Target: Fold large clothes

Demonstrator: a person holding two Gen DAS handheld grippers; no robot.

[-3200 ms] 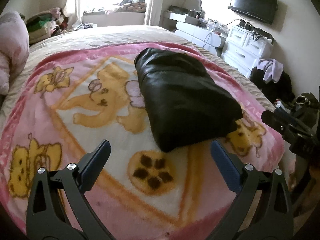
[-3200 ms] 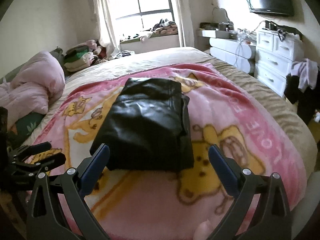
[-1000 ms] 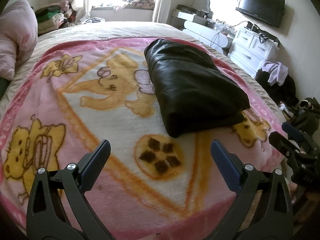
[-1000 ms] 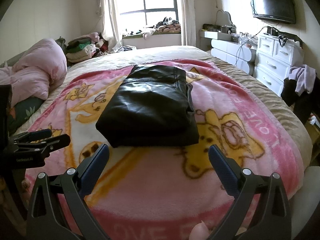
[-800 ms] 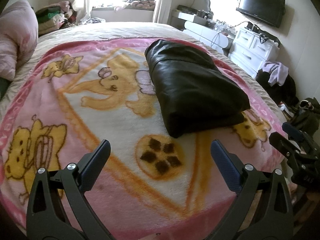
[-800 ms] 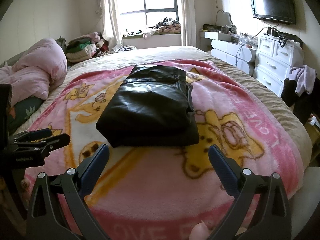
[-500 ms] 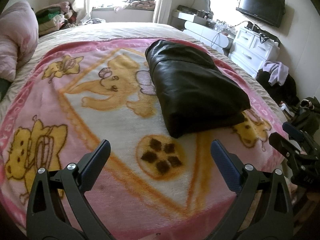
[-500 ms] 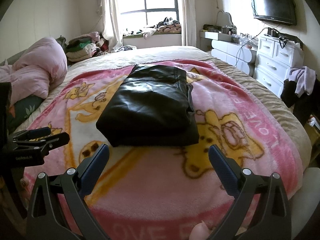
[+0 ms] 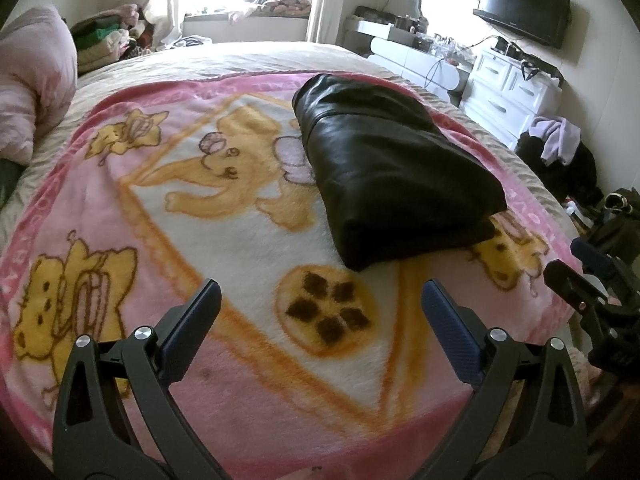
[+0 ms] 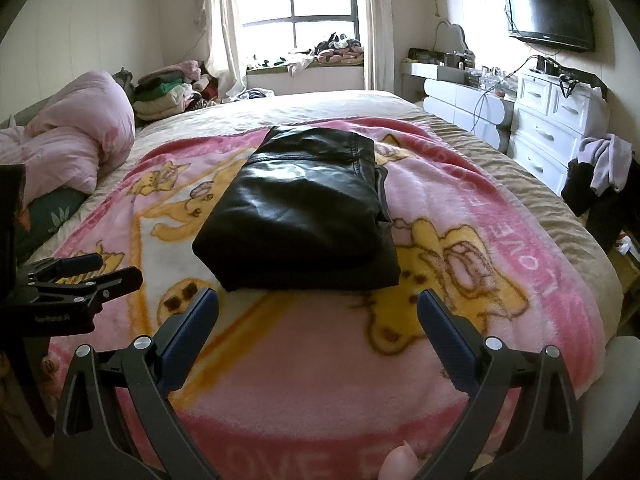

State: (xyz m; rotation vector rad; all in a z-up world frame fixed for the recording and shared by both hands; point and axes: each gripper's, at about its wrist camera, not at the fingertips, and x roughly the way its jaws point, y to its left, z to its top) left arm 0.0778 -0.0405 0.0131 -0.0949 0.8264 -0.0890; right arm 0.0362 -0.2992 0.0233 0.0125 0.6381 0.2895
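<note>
A black leather garment [image 9: 392, 168] lies folded into a thick rectangle on a pink cartoon blanket [image 9: 224, 232] that covers the bed. It also shows in the right wrist view [image 10: 304, 208]. My left gripper [image 9: 320, 304] is open and empty, held back from the garment above the blanket's near edge. My right gripper [image 10: 318, 308] is open and empty, also short of the garment's near edge. The right gripper shows at the right edge of the left wrist view [image 9: 592, 280]. The left gripper shows at the left edge of the right wrist view [image 10: 76, 276].
A pink duvet [image 10: 68, 144] is bunched at the bed's left side. White drawers [image 10: 556, 128] and a wall TV [image 10: 548, 12] stand to the right. Clothes hang over a dark object [image 10: 604, 176] by the drawers. Folded clothes [image 10: 164, 92] are piled near the window.
Over the last three seconds both grippers drew back from the garment toward the foot of the bed. In the last second almost nothing has moved.
</note>
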